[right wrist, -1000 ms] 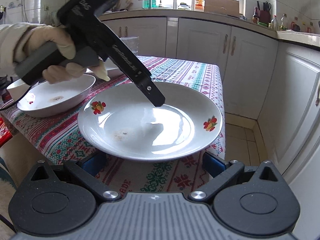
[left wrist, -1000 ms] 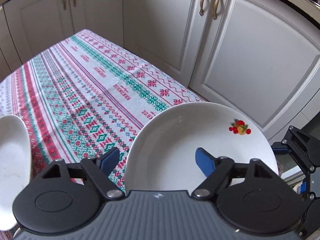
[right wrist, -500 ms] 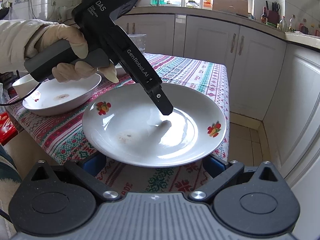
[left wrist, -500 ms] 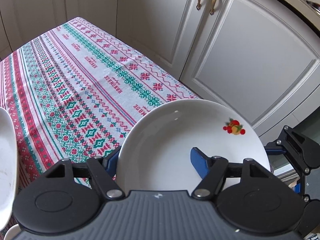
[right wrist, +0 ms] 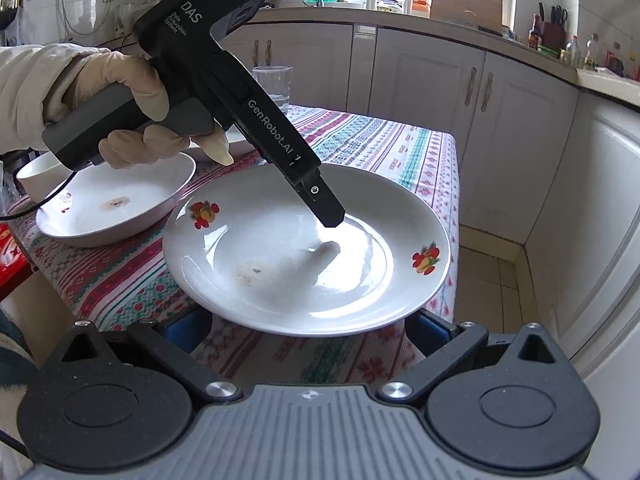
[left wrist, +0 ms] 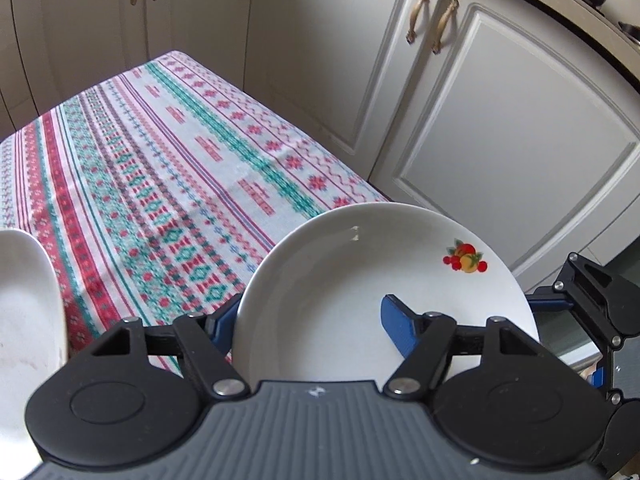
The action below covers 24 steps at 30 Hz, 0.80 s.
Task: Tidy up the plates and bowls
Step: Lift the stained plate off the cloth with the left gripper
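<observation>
A white plate with fruit prints sits at the near corner of the table, its near rim jutting past the edge. My left gripper is shut on its rim: one blue pad lies on the plate's upper face and the other is under the edge. In the right wrist view a gloved hand holds that gripper, and its upper finger rests on the plate. My right gripper stands open, its blue fingertips spread wide just below the plate's near rim, not touching it.
A deep white dish with a brown stain stands left of the plate, a small white bowl behind it. A glass and another dish stand further back. Cabinet doors close off the right, with floor below.
The left gripper's jaws have closed in from either side onto the plate's rim. The plate and the right gripper have hardly moved.
</observation>
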Available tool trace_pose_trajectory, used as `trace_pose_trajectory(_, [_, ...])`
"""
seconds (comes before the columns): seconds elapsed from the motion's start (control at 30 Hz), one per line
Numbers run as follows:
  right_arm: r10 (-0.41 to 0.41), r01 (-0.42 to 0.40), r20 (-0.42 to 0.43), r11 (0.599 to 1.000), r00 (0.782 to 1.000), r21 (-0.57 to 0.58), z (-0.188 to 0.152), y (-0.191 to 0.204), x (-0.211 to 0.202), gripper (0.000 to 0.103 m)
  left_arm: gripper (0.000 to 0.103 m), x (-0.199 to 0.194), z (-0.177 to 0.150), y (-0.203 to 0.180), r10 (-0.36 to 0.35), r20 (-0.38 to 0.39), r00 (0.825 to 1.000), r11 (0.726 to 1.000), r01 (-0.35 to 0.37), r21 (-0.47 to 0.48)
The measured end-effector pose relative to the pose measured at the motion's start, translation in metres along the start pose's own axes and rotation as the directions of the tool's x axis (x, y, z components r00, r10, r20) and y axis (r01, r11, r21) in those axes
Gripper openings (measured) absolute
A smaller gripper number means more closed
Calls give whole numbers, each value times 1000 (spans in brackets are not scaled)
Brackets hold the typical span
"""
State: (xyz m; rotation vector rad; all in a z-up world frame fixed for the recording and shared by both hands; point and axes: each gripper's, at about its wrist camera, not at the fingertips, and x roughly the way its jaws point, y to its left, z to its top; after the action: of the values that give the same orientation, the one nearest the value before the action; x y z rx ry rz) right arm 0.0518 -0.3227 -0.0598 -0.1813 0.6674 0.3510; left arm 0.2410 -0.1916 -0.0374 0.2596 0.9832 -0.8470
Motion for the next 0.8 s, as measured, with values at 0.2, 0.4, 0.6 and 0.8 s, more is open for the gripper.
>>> trace_pose_trajectory(0.2, [2, -2, -7, 1000, 1000, -5, 7, -4, 11, 103, 72, 5, 11, 13, 24, 25, 999, 1000, -24, -1])
trace_pose_trajectory(0.4, [-1, 1, -8, 1000, 1000, -9, 15, -10, 22, 103, 72, 17, 20, 25, 36, 31, 999, 999, -36, -12])
trace_pose_trajectory(0.6, [5, -5, -13, 1000, 1000, 24, 19, -18, 31, 103, 72, 26, 29, 34, 46, 42, 998, 999, -46, -21])
trace_pose_trajectory(0.8, [-4, 5, -14, 999, 1000, 32, 22, -19, 35, 103, 72, 31, 34, 40, 58, 48, 997, 998, -56, -25])
